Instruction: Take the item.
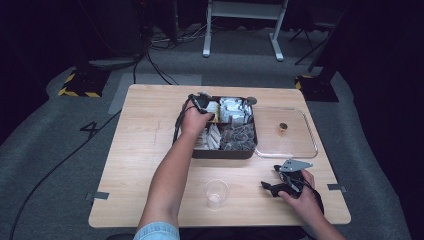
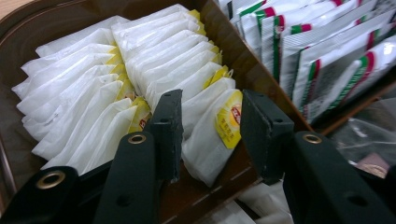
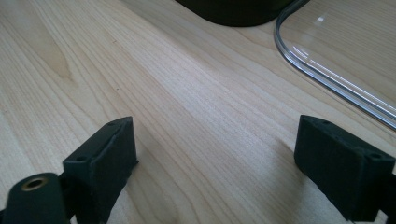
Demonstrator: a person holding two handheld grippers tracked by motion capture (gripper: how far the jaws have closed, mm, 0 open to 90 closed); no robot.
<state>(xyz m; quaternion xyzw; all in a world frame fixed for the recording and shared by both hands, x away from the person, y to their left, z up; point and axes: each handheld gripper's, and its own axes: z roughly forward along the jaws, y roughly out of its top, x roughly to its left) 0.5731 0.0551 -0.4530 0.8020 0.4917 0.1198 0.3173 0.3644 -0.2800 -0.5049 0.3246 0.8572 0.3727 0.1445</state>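
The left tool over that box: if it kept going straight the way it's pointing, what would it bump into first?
Most likely the white tea bag with the yellow tag, which already sits between the open jaws of the left tool inside the brown box.

the person wears a light blue sleeve [image 1: 157, 231] on the left arm. both grippers are black: the left gripper [image 2: 205, 128] has brass rivets, the right gripper [image 1: 283, 182] carries a grey three-cornered plate and a black cable.
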